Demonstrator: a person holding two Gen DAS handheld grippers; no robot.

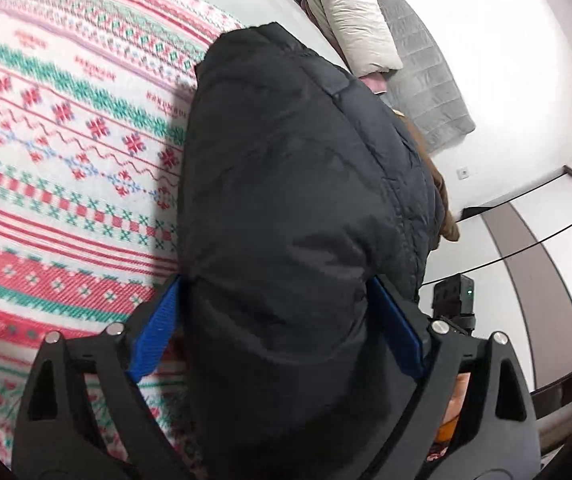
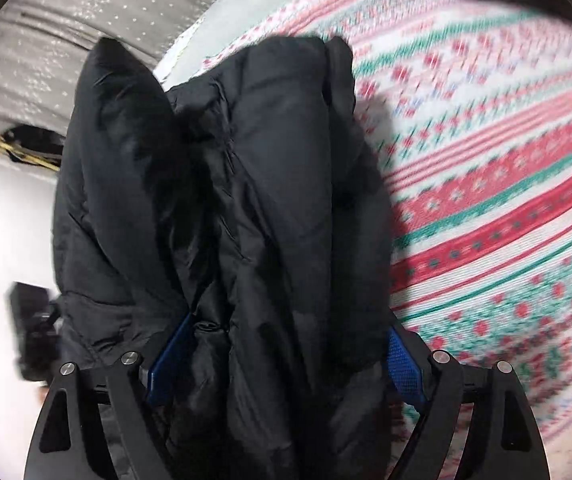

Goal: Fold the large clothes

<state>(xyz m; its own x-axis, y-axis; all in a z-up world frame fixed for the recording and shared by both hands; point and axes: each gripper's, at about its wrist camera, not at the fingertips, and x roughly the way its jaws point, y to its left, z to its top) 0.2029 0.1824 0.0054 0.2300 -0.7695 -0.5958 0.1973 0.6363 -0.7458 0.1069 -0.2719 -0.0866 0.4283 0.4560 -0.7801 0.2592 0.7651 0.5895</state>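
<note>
A black puffer jacket (image 1: 294,168) lies bunched on a bed cover (image 1: 66,160) with red, green and white knit-style stripes. My left gripper (image 1: 278,284) straddles one thick fold of it. The blue pads (image 1: 154,332) stand wide, their inner faces show, and they do not squeeze the fabric. In the right wrist view the same jacket (image 2: 246,180) is gathered in several folds over the bed cover (image 2: 486,200). My right gripper (image 2: 290,320) also stands wide around that bundle, with blue pads (image 2: 402,364) on either side. The jacket hides what lies under it.
A cream padded garment (image 1: 346,12) and a grey quilted piece (image 1: 426,88) lie at the bed's far side, a brown garment (image 1: 442,200) beside the jacket. A white and grey wardrobe (image 1: 526,260) stands on the right. A black device (image 2: 32,332) shows at the left.
</note>
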